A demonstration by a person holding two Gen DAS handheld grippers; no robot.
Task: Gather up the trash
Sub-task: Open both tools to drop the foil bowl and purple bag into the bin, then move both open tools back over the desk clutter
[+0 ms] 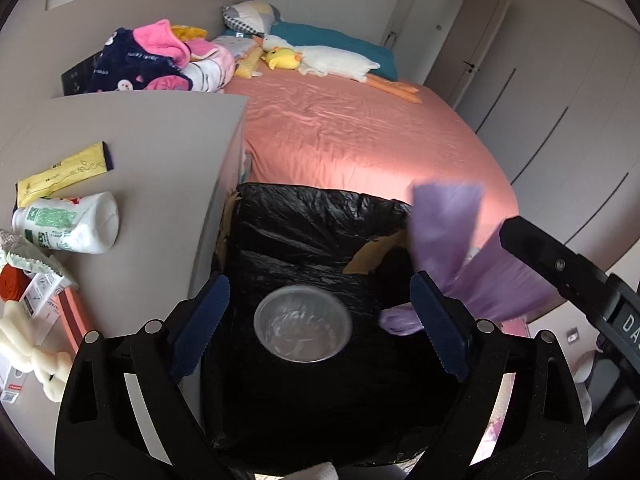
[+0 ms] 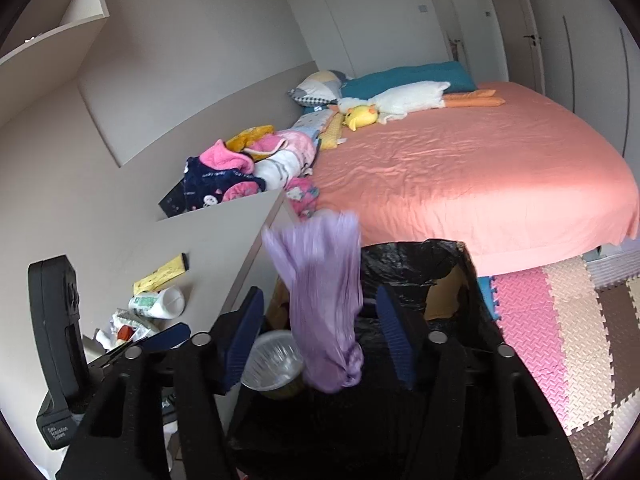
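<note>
Both tongs are wide and grip nothing. Left tongs [image 1: 320, 328] frame a cup [image 1: 303, 323] at lower centre. Right tongs [image 2: 320, 338] frame a blurred purple bag [image 2: 324, 304] over the bin [image 2: 404, 256].

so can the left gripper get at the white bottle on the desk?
Probably yes. The left gripper is open and empty over the bin; the bottle lies uncovered on the desk beside it.

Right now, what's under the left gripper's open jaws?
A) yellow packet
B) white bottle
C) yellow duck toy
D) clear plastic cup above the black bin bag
D: the clear plastic cup shows between the spread fingers of the left gripper, untouched by them, with the black bin bag beneath.
</note>
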